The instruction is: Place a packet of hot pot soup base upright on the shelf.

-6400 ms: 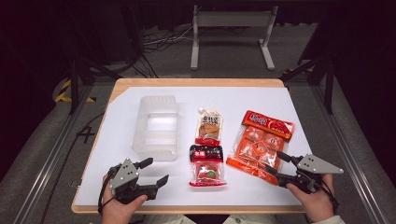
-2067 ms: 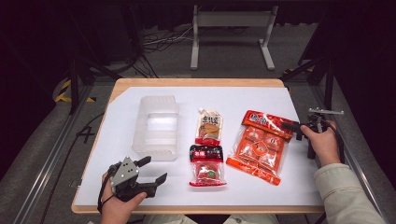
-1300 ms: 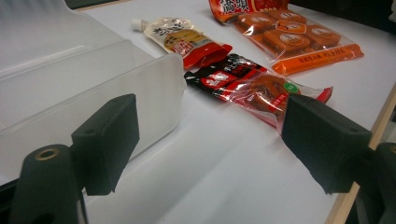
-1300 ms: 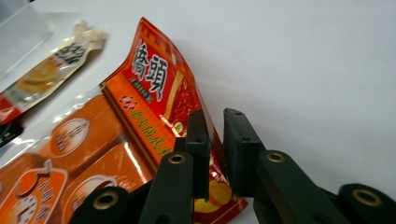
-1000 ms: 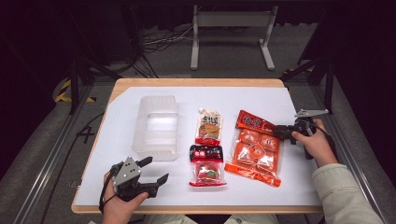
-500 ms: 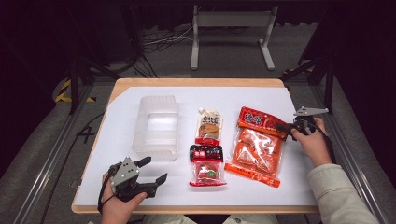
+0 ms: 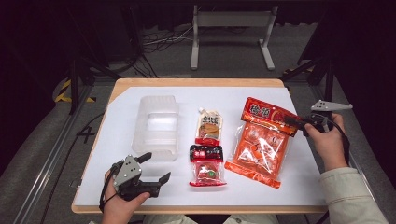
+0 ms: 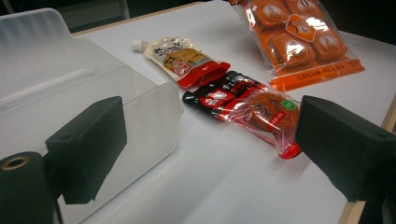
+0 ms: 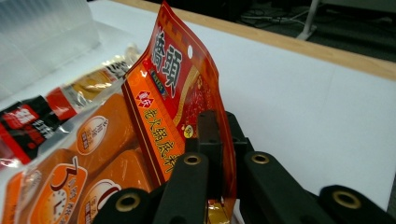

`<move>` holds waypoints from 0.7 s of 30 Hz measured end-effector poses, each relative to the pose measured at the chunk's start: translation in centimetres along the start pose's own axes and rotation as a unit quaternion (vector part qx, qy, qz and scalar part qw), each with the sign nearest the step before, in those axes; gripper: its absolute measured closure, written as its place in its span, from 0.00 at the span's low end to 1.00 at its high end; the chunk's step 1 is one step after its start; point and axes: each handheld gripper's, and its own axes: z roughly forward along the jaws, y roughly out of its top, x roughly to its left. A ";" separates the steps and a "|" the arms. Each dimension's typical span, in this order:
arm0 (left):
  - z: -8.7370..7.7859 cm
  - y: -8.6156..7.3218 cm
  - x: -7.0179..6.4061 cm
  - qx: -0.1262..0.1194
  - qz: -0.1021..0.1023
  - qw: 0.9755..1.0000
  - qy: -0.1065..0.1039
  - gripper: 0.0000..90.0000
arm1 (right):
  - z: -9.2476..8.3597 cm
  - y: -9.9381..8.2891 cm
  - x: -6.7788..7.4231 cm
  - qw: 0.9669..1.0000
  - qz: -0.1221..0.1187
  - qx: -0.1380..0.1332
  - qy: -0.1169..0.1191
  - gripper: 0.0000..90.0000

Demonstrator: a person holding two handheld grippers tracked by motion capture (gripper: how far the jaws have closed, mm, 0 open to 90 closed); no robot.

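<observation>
Orange snack bag (image 7: pixel 261 142) lies at the desk's (image 7: pixel 140 100) right, its top corner pinched in the shut right hand-held gripper (image 7: pixel 293 122). Beside it lie two pouches (image 7: pixel 208 147) and a clear box (image 7: pixel 156 126); the left hand-held gripper (image 7: pixel 156 168) gapes empty, having just opened wider.

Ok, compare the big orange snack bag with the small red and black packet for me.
The orange snack bag is far larger than the red and black packet, and holds several squares where the packet holds one round piece. The bag's top edge is pinched in the right gripper and raised off the table; the packet lies flat, untouched. The bag sits at the right, the packet in the middle. Both have clear windows showing the food.
</observation>
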 end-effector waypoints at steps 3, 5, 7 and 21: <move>-0.1 0.2 0.0 -0.006 -0.001 1.000 0.007 0.10 | -0.9 0.8 0.7 1.000 -0.008 -0.012 0.008 1.00; -0.3 0.2 0.1 -0.010 -0.006 1.000 0.011 0.10 | -1.6 1.3 1.3 1.000 -0.008 -0.018 0.012 1.00; -0.4 0.3 0.2 -0.014 -0.007 1.000 0.012 0.10 | -2.0 1.7 1.8 1.000 -0.014 -0.022 0.013 1.00; -0.6 1.3 0.1 -0.011 -0.011 1.000 0.022 0.13 | -5.0 4.8 6.3 0.994 -0.081 -0.062 0.038 1.00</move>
